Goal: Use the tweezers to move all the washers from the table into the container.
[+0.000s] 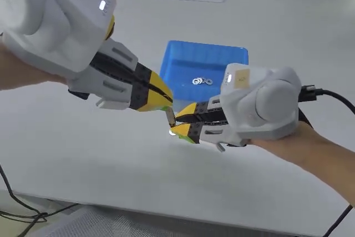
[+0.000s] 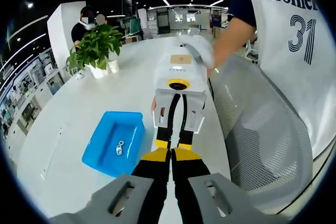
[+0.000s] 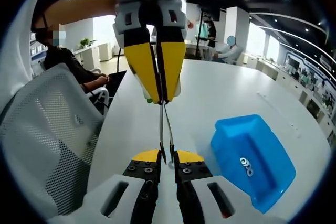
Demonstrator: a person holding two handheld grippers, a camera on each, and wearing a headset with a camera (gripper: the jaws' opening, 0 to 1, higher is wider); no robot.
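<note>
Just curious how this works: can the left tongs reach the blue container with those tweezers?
Probably yes: the left tongs hold the tweezers close to the open container, with bare table between them.

The workbench [image 1: 83, 159] is being viewed from close above by the head view, tilted forward and down. The gripper views are being aimed low along it, head-on at each other at close range: the right gripper [image 2: 171, 144] is being framed in one, the left gripper [image 3: 157, 97] in the other. The blue container [image 1: 183, 56] is being shared by all three.
</note>
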